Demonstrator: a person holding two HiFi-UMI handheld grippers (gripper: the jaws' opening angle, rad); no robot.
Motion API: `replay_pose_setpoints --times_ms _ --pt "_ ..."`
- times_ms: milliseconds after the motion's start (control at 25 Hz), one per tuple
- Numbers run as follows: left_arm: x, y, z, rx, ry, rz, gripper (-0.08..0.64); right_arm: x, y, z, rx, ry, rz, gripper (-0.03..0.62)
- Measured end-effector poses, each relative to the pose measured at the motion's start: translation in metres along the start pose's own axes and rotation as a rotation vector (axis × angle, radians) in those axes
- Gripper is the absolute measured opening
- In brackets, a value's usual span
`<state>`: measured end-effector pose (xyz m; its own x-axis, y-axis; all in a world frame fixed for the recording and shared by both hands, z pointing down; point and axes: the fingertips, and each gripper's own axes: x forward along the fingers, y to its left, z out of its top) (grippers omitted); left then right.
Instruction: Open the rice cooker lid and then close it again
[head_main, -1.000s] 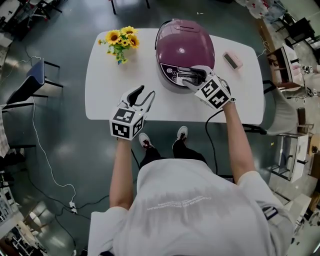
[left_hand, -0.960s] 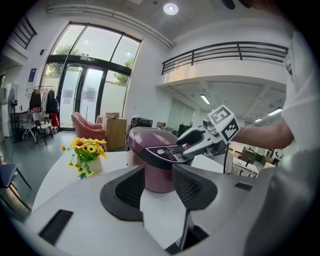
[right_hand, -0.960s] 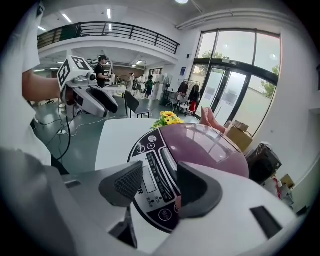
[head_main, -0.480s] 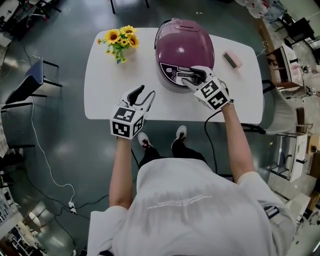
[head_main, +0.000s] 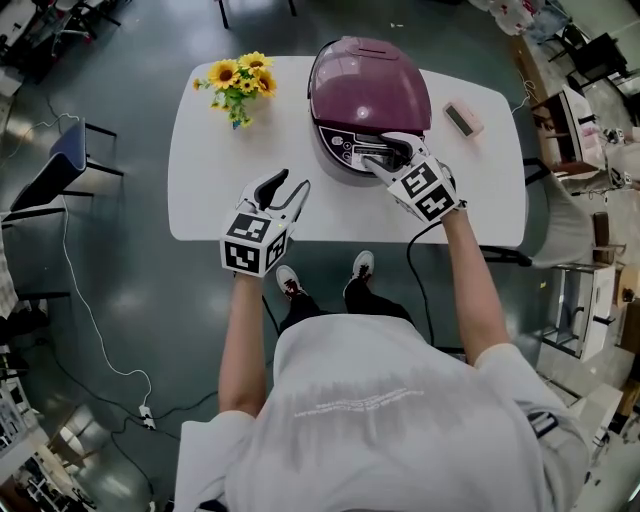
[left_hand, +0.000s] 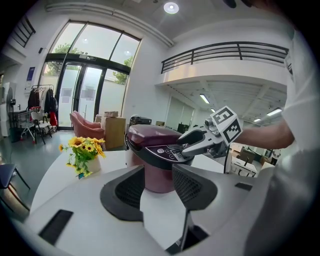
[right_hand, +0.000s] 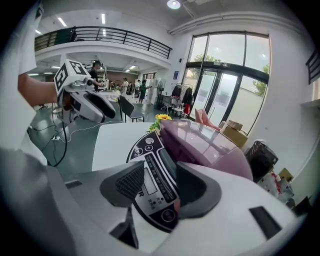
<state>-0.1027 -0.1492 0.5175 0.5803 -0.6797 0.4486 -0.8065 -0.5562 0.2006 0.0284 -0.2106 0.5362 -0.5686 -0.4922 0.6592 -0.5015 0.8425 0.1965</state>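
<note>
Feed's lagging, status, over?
Left gripper open, empty, over table edge. Right gripper open, jaws just eased inward, nothing gripped, tips at rice cooker control panel. Lid looks down. Sunflowers, pink case stand clear.

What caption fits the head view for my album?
Right gripper, jaws just closing slightly, grips nothing above the control panel of the purple rice cooker; left gripper open nearby.

The head view looks steeply down on the white table from above the person's shoulders. The left gripper view faces across the tabletop, low, with the rice cooker mid-frame. The right gripper view sits close over its control panel — all three share the cooker.
</note>
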Motion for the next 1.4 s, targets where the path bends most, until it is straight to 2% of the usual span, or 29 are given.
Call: replay_pose_setpoints --times_ms 160,600,720,960,1160,1400 --pt "0.003 0.003 0.012 0.019 -0.004 -0.005 0.187 0.002 -0.005 0.002 -0.030 0.037 0.012 0.219" --pt "-0.003 -0.002 0.045 0.113 -0.043 -0.021 0.187 0.007 -0.005 -0.002 -0.022 0.076 0.047 0.221" --pt "-0.004 -0.002 0.055 0.144 -0.052 -0.022 0.187 0.007 -0.010 -0.001 0.017 0.009 0.010 0.222" --pt "-0.007 0.007 0.082 0.220 -0.072 0.005 0.187 -0.006 -0.028 -0.001 0.183 -0.106 -0.066 0.224" --pt "-0.010 0.011 0.113 0.274 -0.120 0.031 0.187 -0.046 -0.056 0.022 0.302 -0.241 -0.164 0.199" --pt "-0.013 0.007 0.146 0.312 -0.185 0.039 0.186 -0.110 -0.086 0.044 0.345 -0.375 -0.307 0.196"
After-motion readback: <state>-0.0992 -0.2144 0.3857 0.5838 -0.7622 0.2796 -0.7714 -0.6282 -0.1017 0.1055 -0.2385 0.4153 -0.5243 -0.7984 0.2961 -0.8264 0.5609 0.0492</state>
